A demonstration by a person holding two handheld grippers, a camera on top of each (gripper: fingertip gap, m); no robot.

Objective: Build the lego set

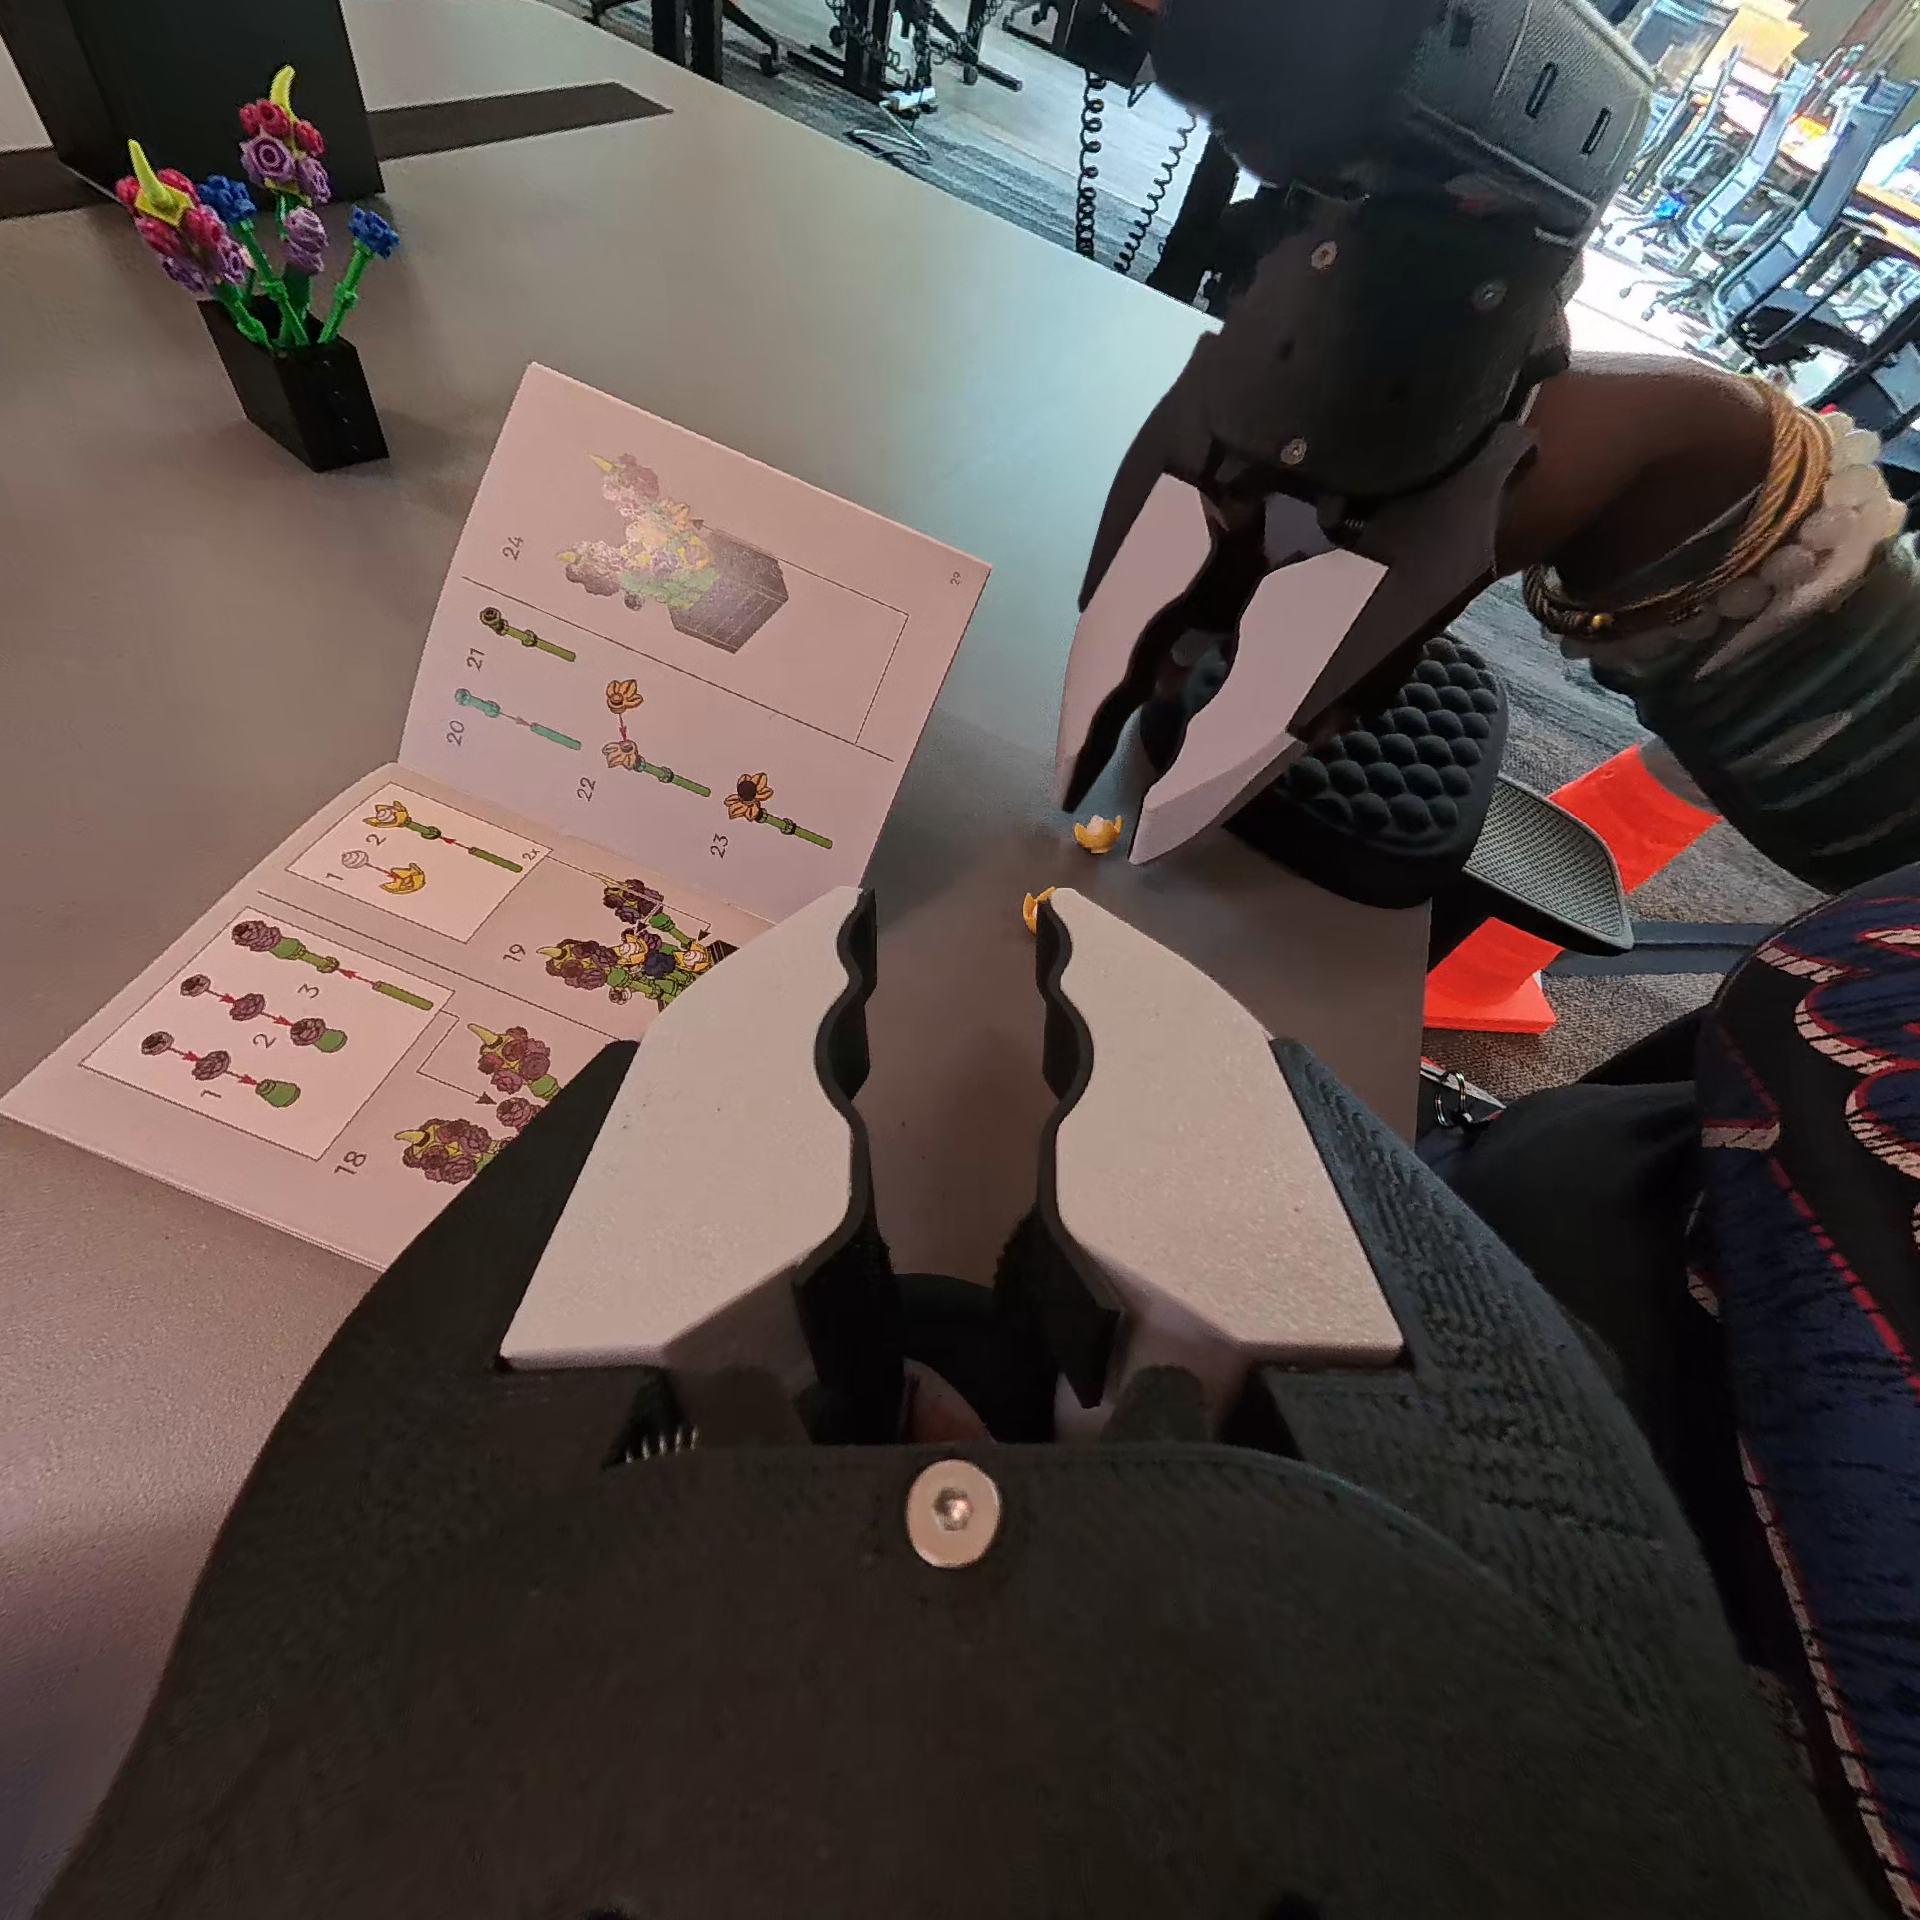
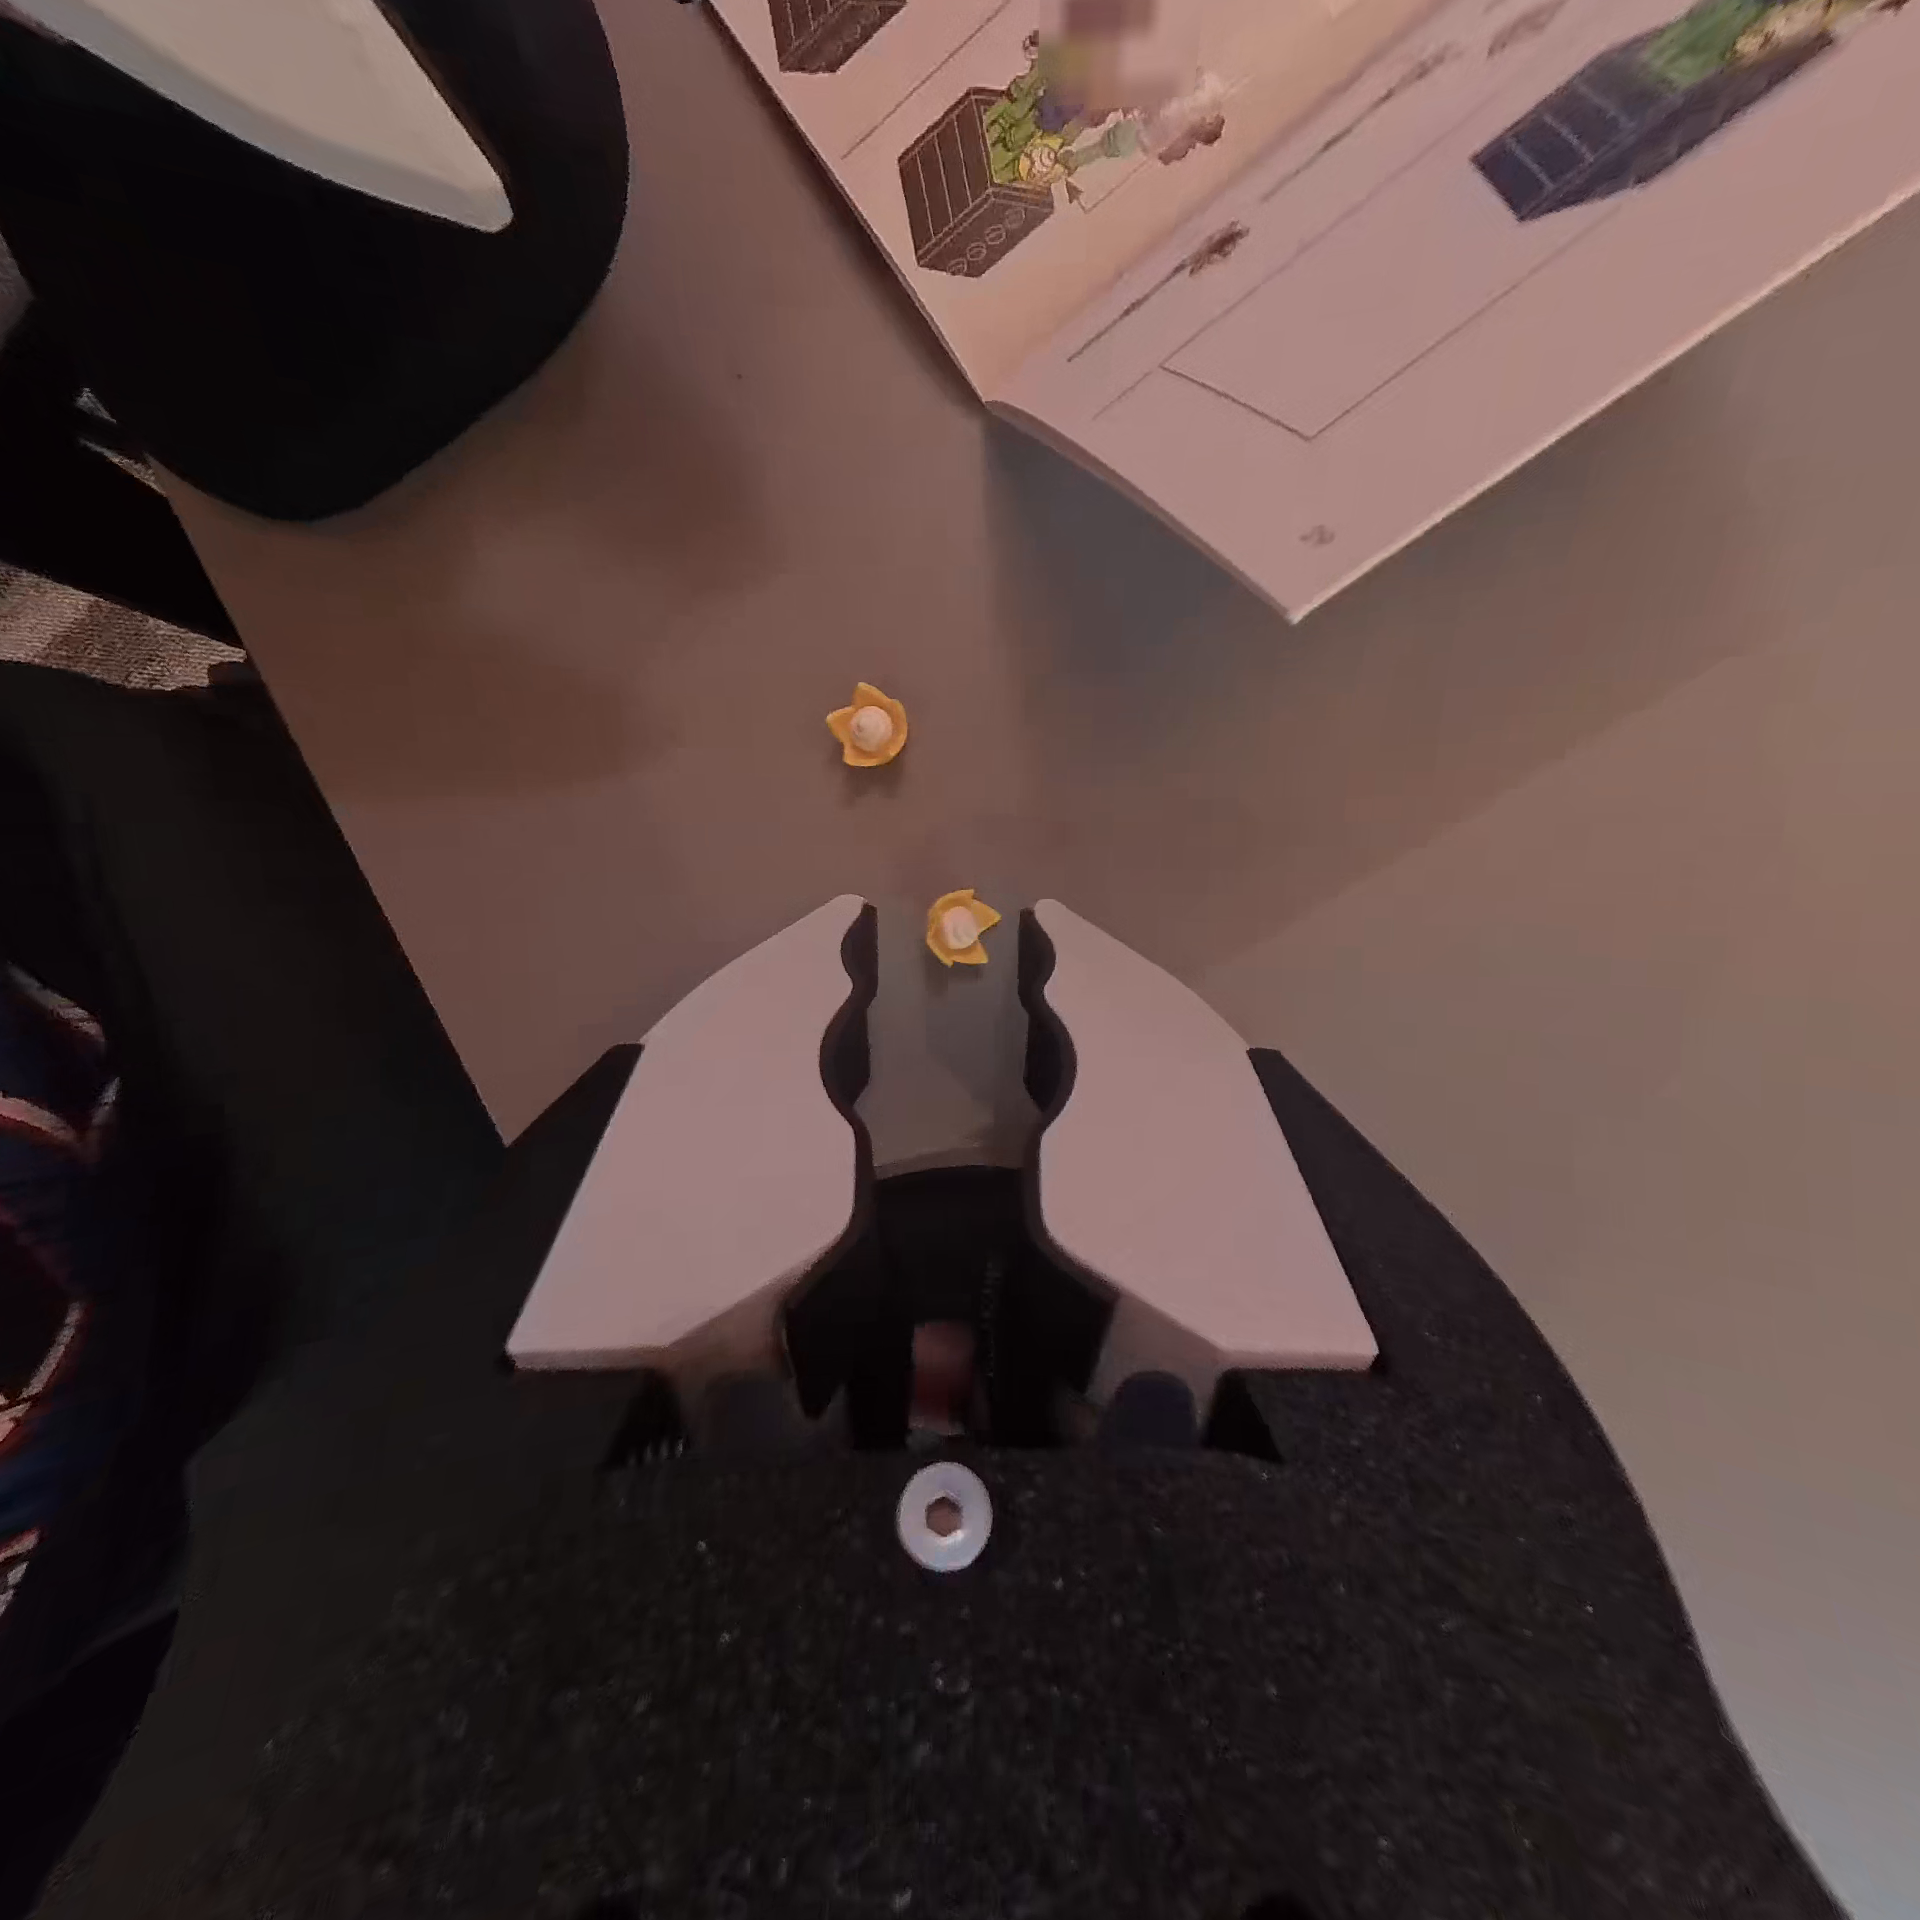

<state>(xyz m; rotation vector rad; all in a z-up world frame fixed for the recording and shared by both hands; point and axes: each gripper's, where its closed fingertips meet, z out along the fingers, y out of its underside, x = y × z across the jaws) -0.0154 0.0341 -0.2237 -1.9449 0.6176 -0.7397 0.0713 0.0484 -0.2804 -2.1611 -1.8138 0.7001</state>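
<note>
Grey table (image 1: pixel 727 312): carries everything below.
Flower bouquet (image 1: pixel 249 218): one, built of pink, purple and blue blooms on green stems, upright in a black box vase (image 1: pixel 301 395) at the far left.
Instruction booklet (image 1: pixel 582 748): one, lying open, right of the vase.
Yellow flower pieces: two, each with a pale centre, on the bare table right of the booklet; near piece (image 2: pixel 961 928), far piece (image 2: pixel 868 725).
Left gripper (image 1: pixel 951 914): low over the table, jaws apart and empty; one yellow piece (image 1: pixel 1037 906) peeks out beside its right fingertip.
Right gripper (image 1: pixel 1101 826): tilted steeply down, tips almost on the table, jaws spread with nothing clamped; the near piece sits between its fingertips.
Wrist (image 1: pixel 1704 520): wears several bracelets, behind the right gripper.
</note>
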